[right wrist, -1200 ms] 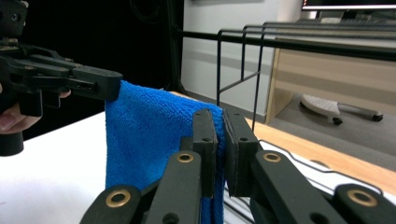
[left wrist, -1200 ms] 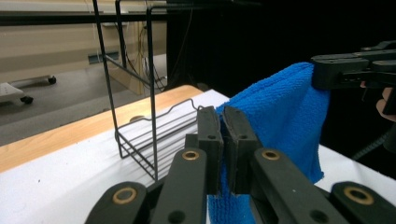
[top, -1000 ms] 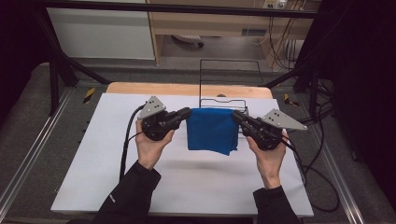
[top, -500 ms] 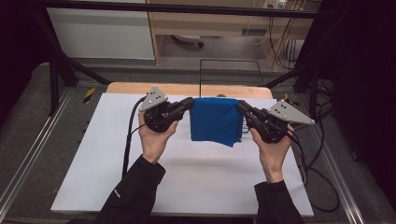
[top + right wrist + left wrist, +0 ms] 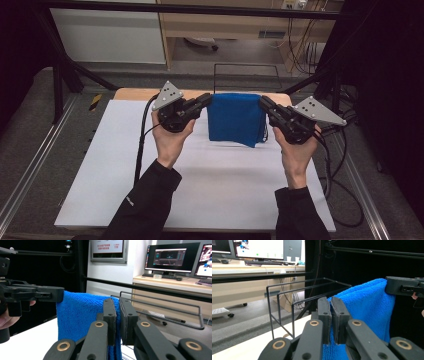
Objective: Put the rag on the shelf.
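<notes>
White table (image 5: 125,170), wooden far edge; black wire rack (image 5: 247,75) behind; monitors beyond.

The high view looks forward and down from above the person's side, taking in the whole table (image 5: 200,200) and both grippers from some way off. The left gripper view sits just behind the left gripper (image 5: 331,315), looking along its jaws across to the right gripper (image 5: 404,287) and a wire rack (image 5: 294,302) beyond. The right gripper view mirrors it, close behind the right gripper's jaws, facing the left gripper (image 5: 32,293). All three share the blue cloth (image 5: 235,117) between the grippers; what seems the same rack (image 5: 162,305) shows past the right gripper.
</notes>
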`<action>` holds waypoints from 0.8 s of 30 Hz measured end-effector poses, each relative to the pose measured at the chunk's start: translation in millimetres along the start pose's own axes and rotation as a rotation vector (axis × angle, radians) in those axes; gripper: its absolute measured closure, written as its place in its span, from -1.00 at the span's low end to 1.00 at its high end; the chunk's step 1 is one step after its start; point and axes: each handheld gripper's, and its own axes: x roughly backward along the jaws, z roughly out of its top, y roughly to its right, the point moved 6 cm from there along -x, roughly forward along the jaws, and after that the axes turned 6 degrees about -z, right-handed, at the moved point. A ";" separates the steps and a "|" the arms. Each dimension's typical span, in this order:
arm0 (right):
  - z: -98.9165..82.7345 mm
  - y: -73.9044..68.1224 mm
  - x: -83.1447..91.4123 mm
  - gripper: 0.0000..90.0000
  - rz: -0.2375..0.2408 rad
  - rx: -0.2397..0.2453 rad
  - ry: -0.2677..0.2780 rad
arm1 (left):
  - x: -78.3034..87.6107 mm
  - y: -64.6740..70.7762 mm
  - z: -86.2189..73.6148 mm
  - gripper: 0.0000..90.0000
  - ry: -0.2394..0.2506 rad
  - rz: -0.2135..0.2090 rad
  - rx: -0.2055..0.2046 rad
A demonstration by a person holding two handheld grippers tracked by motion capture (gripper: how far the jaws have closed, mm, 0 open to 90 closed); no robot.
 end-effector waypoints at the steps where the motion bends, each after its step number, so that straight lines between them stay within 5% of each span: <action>1: 2.5 2.2 -0.3 0.89 -0.007 0.002 0.006 | -1.3 0.1 1.5 0.91 0.003 0.000 -0.001; 24: 32.9 26.7 -9.1 0.89 -0.060 0.003 0.054 | -24.0 -0.1 41.6 0.91 0.056 0.007 -0.032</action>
